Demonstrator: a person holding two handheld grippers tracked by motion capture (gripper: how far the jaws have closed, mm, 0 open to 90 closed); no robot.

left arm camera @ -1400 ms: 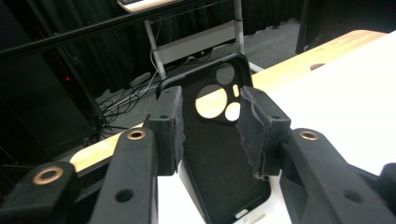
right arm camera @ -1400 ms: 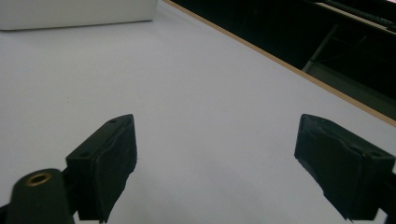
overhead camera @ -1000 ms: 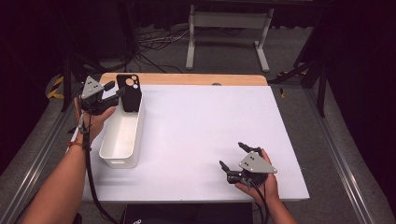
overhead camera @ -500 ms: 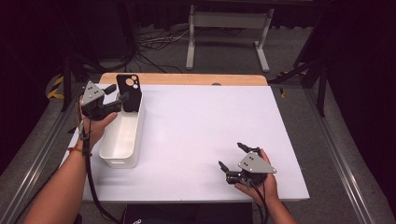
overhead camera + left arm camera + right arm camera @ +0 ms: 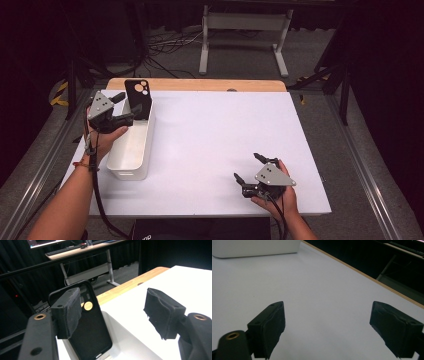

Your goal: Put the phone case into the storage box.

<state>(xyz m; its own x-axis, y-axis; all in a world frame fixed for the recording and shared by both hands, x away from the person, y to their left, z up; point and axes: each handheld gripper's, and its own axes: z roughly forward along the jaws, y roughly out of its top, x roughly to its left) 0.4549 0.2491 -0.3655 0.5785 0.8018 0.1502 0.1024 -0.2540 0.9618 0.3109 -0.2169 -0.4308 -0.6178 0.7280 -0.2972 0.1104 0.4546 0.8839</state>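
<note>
A black phone case [image 5: 138, 97] stands upright against the far end of the white bin [image 5: 131, 155] at the table's left. My left gripper [image 5: 125, 107] sits just left of it, and its jaws have just been opening, with nothing pressed between them. In the left gripper view the case [image 5: 92, 335] stands free behind the left pad [image 5: 68, 311], apart from the right pad [image 5: 163, 312]. My right gripper [image 5: 248, 170] rests open near the front right of the table. Between its fingers [image 5: 269, 325] there is bare tabletop.
The white tabletop [image 5: 225, 125] has a wooden strip [image 5: 200, 84] along its far edge. Beyond it are a desk frame [image 5: 242, 30] and cables on the floor. The bin's side [image 5: 257, 247] lies far off in the right gripper view.
My left gripper let go of the phone case, opened, and drew back slightly toward the near left. The case stays leaning in the bin. The right gripper has not moved.
</note>
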